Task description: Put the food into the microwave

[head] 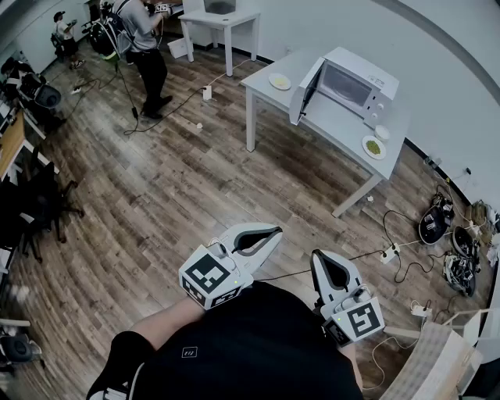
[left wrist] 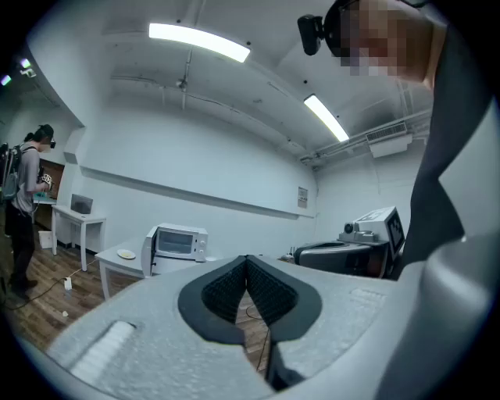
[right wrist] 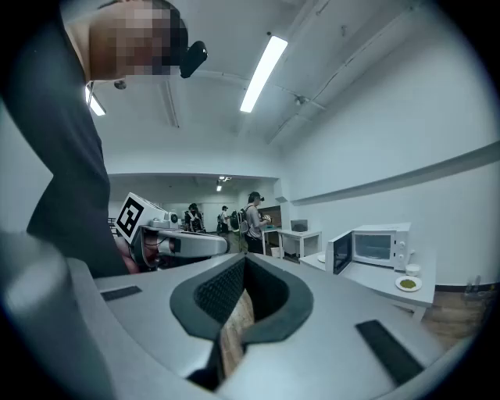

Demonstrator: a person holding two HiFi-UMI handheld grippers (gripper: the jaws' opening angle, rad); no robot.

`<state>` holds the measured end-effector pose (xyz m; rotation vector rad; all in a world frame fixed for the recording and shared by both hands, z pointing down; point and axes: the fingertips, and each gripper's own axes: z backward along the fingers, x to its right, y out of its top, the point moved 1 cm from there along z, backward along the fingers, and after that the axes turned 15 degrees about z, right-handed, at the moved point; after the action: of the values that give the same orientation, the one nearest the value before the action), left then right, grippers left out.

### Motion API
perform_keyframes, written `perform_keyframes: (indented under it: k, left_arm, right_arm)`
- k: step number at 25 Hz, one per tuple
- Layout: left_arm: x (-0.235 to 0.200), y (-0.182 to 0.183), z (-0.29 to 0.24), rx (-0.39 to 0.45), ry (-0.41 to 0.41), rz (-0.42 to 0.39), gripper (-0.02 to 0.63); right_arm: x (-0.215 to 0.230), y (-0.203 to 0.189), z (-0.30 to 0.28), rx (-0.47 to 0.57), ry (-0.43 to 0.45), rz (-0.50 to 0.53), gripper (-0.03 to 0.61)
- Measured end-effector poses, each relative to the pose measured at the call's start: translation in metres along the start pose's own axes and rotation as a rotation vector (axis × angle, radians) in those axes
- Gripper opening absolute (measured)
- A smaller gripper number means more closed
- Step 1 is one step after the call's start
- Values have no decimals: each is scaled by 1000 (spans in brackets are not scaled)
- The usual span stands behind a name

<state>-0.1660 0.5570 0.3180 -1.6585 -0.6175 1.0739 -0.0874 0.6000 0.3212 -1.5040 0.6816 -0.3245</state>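
A white microwave stands on a white table across the room, with its door swung open. A plate of green food lies at the table's near right end, beside a small white cup. A plate of yellowish food lies at the far left end. Both grippers are held level close to my body, far from the table. My left gripper is shut with nothing in it, its tips meeting. My right gripper is also shut and empty. The microwave and green plate show in the right gripper view.
Wooden floor lies between me and the table. Cables and power strips trail on the floor at the right. A person stands at the far left near a second white table. Chairs line the left wall.
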Motion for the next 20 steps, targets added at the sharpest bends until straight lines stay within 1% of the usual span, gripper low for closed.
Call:
perform_keyframes:
  k: [5, 8, 10, 14, 16, 20]
  left_arm:
    - [-27, 3, 28, 4, 6, 10, 8]
    - [-43, -3, 38, 3, 14, 37, 8]
    - [-52, -4, 42, 12, 19, 55, 8]
    - [-79, 1, 44, 31, 52, 51, 8]
    - [-91, 7, 37, 37, 63, 26, 8]
    - [-108, 27, 17, 58, 70, -31, 8]
  right_arm:
    - [-27, 5, -36, -5, 27, -12, 12]
    - [-42, 3, -53, -7, 60, -42, 12]
    - [-42, 0, -60, -21, 60, -41, 14]
    - [-29, 1, -83, -13, 44, -53, 15]
    - [-16, 3, -99, -13, 50, -68, 15]
    - [23, -2, -130, -1, 53, -26, 15]
